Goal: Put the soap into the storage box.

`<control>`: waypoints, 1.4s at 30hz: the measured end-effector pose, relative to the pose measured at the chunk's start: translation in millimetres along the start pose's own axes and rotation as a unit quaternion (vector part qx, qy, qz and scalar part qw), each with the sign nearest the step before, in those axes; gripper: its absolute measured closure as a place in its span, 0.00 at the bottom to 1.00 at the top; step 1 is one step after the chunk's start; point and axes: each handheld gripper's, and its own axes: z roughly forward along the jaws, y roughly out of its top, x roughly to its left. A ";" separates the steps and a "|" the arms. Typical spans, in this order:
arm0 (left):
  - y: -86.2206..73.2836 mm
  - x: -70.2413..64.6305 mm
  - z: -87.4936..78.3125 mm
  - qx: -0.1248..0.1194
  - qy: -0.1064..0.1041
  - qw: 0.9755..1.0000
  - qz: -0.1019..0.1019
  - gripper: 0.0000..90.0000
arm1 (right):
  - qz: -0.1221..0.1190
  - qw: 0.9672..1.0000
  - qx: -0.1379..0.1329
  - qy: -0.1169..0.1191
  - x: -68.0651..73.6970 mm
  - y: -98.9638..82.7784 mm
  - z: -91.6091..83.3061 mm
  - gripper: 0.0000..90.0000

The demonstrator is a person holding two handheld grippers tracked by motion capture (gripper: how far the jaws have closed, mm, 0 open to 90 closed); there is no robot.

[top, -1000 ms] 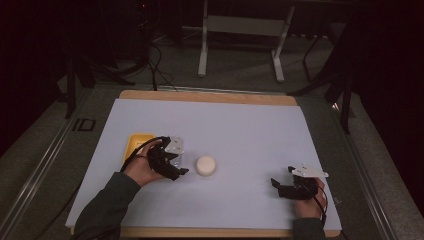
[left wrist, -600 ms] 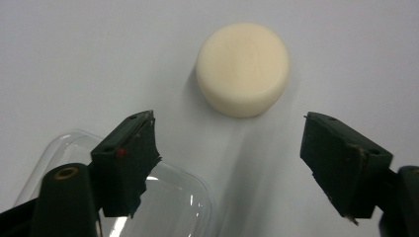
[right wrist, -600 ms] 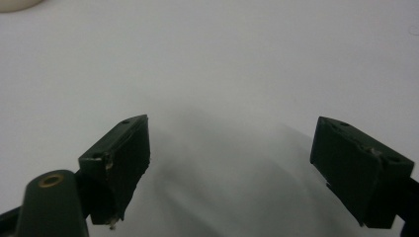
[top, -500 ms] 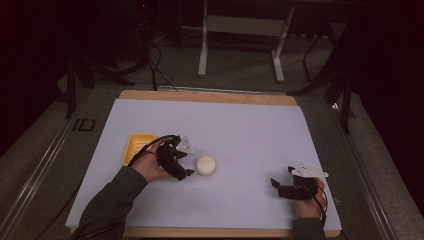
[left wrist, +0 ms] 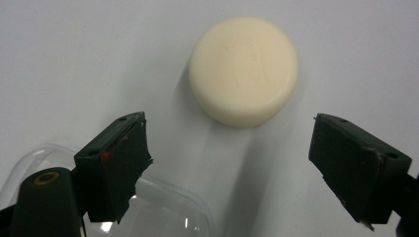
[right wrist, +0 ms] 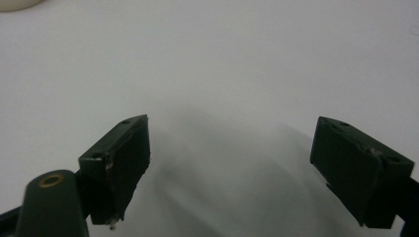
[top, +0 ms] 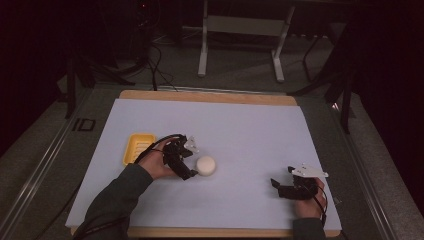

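Change: left gripper shifted from beside the yellow tray toward the cream puck, ending just beside it; jaws just been opening, nothing clamped between them.
Left gripper state: released, jaws spread wide in the left gripper view, pads clear of the puck.
Cream puck: lay flat on the white sheet, left of the table's middle, just ahead of the open jaws in the left gripper view, not yet between the pads.
Yellow tray: sat on the sheet to the left, behind the left hand, apart from the puck.
Right gripper: rested low near the sheet's right front corner, well apart from the puck.
Right gripper state: released, jaws wide over bare sheet, nothing held.
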 end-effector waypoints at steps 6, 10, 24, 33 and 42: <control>3.4 0.6 6.9 0.006 -0.011 1.000 0.001 0.17 | -0.001 1.000 0.000 0.000 0.0 0.0 0.1 0.17; 5.8 0.7 11.5 0.009 -0.013 1.000 0.002 0.16 | 0.000 1.000 0.001 0.000 0.0 0.0 0.1 0.17; 13.2 1.5 29.9 0.014 -0.021 1.000 -0.008 0.10 | -0.001 1.000 0.001 0.001 0.1 0.1 0.3 0.17; 18.2 -0.9 42.8 0.020 -0.032 0.999 -0.006 0.10 | 0.000 1.000 0.001 0.001 0.0 0.1 0.3 0.17; 21.9 -0.2 51.7 0.025 -0.033 0.999 -0.007 0.15 | 0.000 1.000 0.001 0.001 -0.1 0.1 0.4 0.17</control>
